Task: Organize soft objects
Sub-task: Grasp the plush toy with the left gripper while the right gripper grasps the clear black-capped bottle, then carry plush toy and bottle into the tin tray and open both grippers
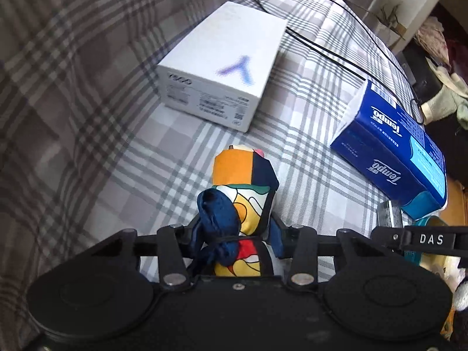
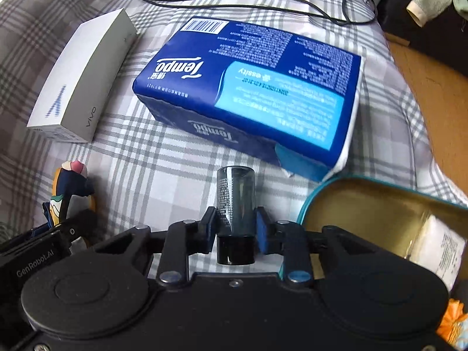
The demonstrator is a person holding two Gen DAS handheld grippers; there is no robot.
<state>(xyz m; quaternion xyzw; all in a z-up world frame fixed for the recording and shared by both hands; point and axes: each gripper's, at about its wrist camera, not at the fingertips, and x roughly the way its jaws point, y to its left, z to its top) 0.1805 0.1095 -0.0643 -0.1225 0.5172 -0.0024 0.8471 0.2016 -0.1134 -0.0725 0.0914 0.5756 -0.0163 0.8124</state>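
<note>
— Checked bedspread [image 1: 307,102] carries a white box [image 1: 222,67], then a blue tissue pack [image 2: 251,87].
— Grips?
— Left hand-held gripper [image 1: 234,231] clenches the folded colourful cloth pouch [image 1: 242,193]; right hand-held gripper [image 2: 235,222] clamps a dark bottle [image 2: 235,201].
— Next?
— Probably carrying both rightward into the open tin [image 2: 380,199].

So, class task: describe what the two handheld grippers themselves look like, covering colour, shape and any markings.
Both are matt black. The left gripper has a wide body with two round raised discs, silver rivets and hinged link bars out to its fingers. The right gripper is built the same, with blue pads on its fingers. White lettering shows on each gripper's side in the other's view: "DAS" and "GenRobot.AI". No hand or sleeve shows.
</note>
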